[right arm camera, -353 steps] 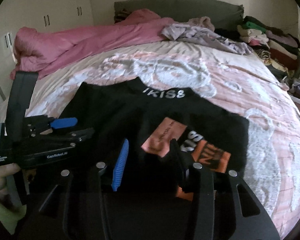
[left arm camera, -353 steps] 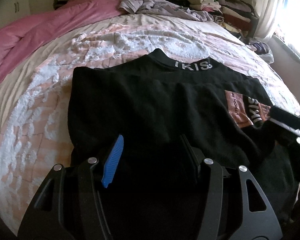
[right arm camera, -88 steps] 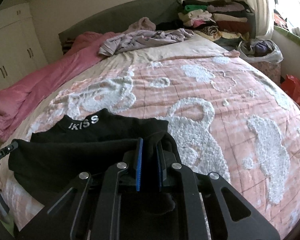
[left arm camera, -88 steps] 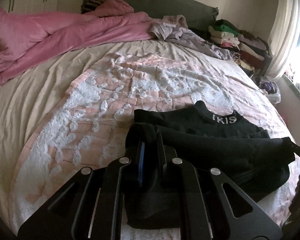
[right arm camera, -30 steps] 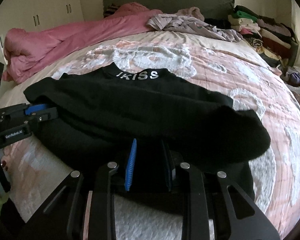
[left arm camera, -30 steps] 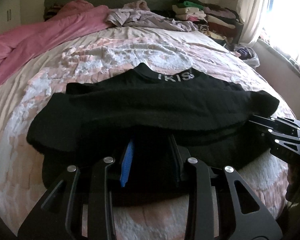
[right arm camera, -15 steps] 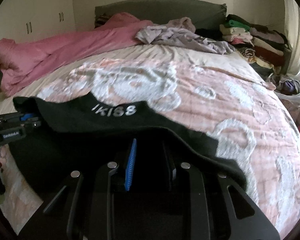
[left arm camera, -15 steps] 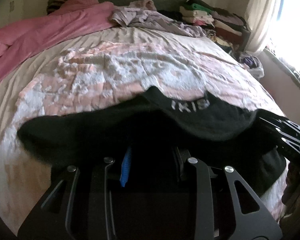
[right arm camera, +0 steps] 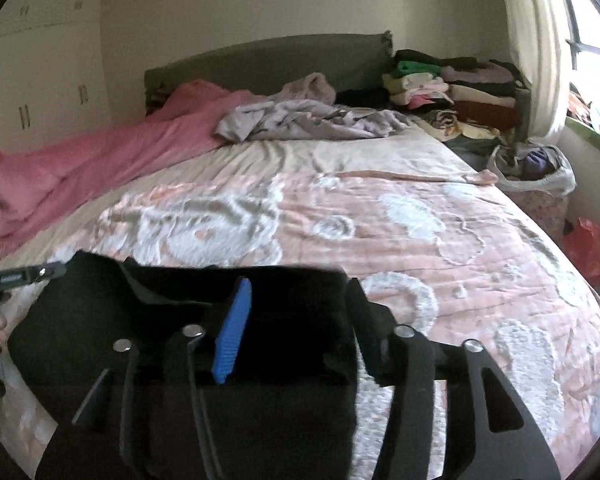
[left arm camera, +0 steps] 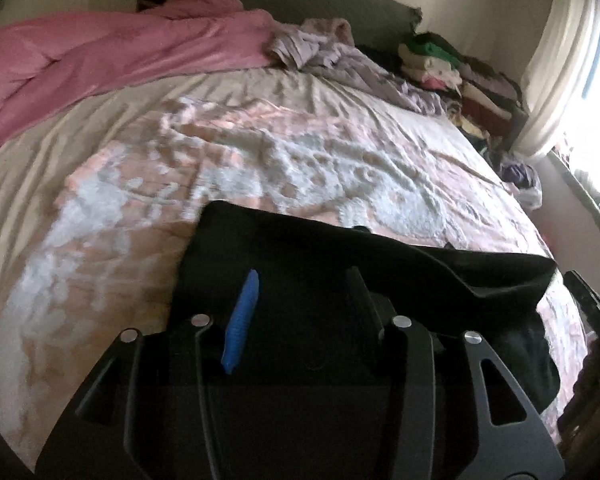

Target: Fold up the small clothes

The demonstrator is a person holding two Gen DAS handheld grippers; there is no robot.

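A black garment lies folded near the front edge of the bed, on a pink and white bedspread. My left gripper is open, its fingers spread over the garment's left part, holding nothing. My right gripper is also open over the garment at its right part. The left gripper shows at the left edge of the right wrist view. The garment's white lettering is hidden.
A pink duvet lies along the far left of the bed. Crumpled lilac clothes sit near the headboard. A stack of folded clothes stands at the far right, with a white bag and a red bag beside the bed.
Both grippers have opened wider and let the black garment go. The garment's top has been folded over, so the lettered collar no longer shows and the bundle looks smaller.
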